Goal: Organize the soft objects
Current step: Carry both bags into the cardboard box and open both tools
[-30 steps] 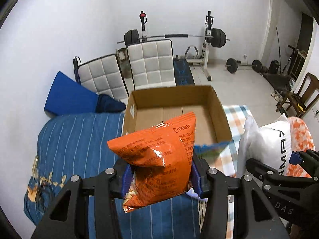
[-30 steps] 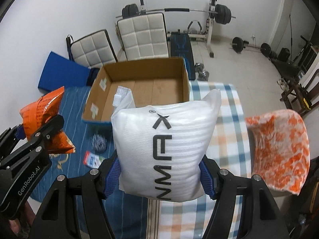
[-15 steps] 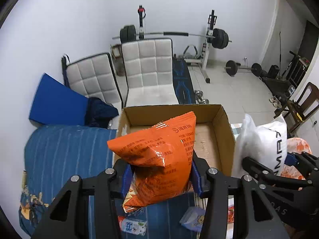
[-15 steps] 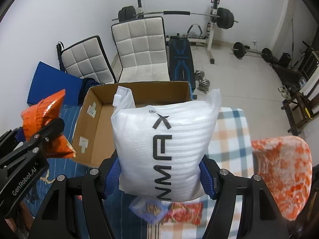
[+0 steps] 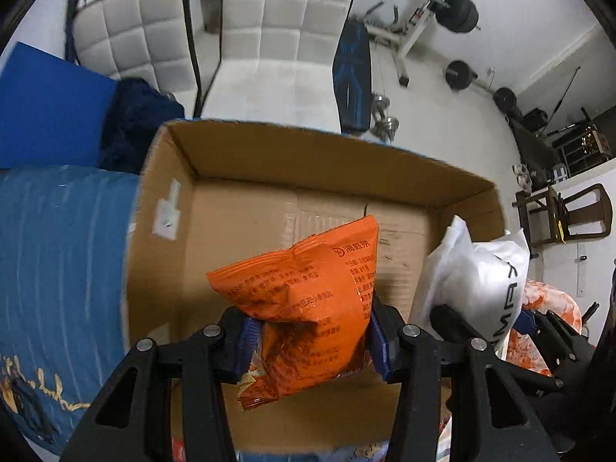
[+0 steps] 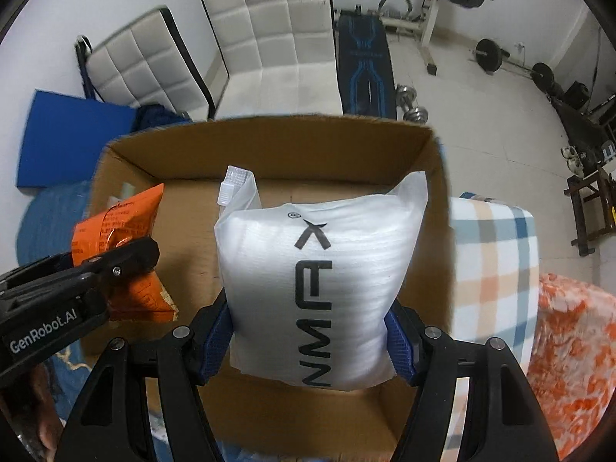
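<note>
My left gripper is shut on an orange snack bag, which hangs over the open cardboard box. My right gripper is shut on a white foam pouch with black letters, also above the box. In the left wrist view the white pouch shows at the right, over the box's right side. In the right wrist view the orange bag and the left gripper's fingers show at the left. The box floor looks bare apart from tape labels.
The box rests on a bed with a blue striped cover and a plaid blanket. An orange-patterned cushion lies at the right. White padded chairs, a blue mat and gym weights stand behind.
Both grippers have moved forward and down, from in front of the box to over its inside. The box now fills both views. Each still holds its bag.
</note>
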Motion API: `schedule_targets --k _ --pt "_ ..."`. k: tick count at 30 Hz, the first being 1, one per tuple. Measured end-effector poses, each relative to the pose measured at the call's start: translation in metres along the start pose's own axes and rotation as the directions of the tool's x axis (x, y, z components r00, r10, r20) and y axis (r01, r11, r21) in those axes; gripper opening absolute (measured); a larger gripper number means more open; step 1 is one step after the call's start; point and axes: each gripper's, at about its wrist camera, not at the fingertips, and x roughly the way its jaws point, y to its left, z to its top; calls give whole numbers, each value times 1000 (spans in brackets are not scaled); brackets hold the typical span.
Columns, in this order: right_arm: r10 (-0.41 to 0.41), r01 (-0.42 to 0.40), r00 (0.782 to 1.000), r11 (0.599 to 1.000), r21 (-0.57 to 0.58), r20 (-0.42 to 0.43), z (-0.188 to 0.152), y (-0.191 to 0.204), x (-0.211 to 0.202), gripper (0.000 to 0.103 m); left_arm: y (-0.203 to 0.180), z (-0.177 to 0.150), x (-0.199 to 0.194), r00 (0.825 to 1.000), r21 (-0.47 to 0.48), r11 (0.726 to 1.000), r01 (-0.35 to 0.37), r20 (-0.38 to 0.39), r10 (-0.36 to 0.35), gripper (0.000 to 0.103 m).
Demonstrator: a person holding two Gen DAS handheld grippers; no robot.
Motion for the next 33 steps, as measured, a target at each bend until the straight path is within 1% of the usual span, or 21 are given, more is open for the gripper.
schedule_targets --k 4,8,11,14,17,21,25,27,28,29,30,31,32,33 --pt "-13 12 998 1000 -12 -59 18 -4 36 71 -2 16 35 997 7 1000 14 -70 -13 45" --pt "-30 26 993 999 -38 -117 31 -4 68 72 -5 31 71 988 15 1000 27 -151 -25 45" --pt "-48 39 987 998 -55 -153 39 -3 91 73 -7 38 90 981 20 1000 13 -193 -9 46" --pt "-48 40 984 998 -49 -174 42 -2 103 76 -10 39 97 977 33 999 -4 -215 11 47" --pt "-44 37 984 998 -42 -175 46 -2 110 79 -11 38 100 973 31 1000 -5 -232 12 47" --pt "-45 37 980 998 -45 -192 49 -5 115 84 -10 39 99 970 23 999 -37 -238 42 48" --pt "-48 41 981 998 -41 -190 45 -7 115 86 -11 40 98 966 27 996 -83 -243 87 57" --pt "-51 45 981 998 -36 -187 41 -6 114 89 -13 40 92 967 41 994 -100 -231 107 59" --pt "-57 51 981 998 -37 -184 41 -6 112 90 -14 40 89 968 47 993 -105 -226 113 63" --pt "-61 55 982 998 -38 -180 38 -2 111 93 -14 40 85 968 51 992 -115 -218 123 72" --pt "-56 51 983 998 -35 -174 36 -1 108 94 -16 40 79 969 54 991 -126 -206 134 78" --pt "-51 46 984 998 -33 -170 35 0 106 99 -21 41 76 971 55 990 -130 -197 139 86" --pt "-53 49 986 998 -28 -159 32 1 101 103 -21 41 70 973 56 990 -131 -186 139 89" --pt "-62 59 987 998 -28 -148 30 2 97 103 -21 41 63 975 54 990 -132 -174 139 91"
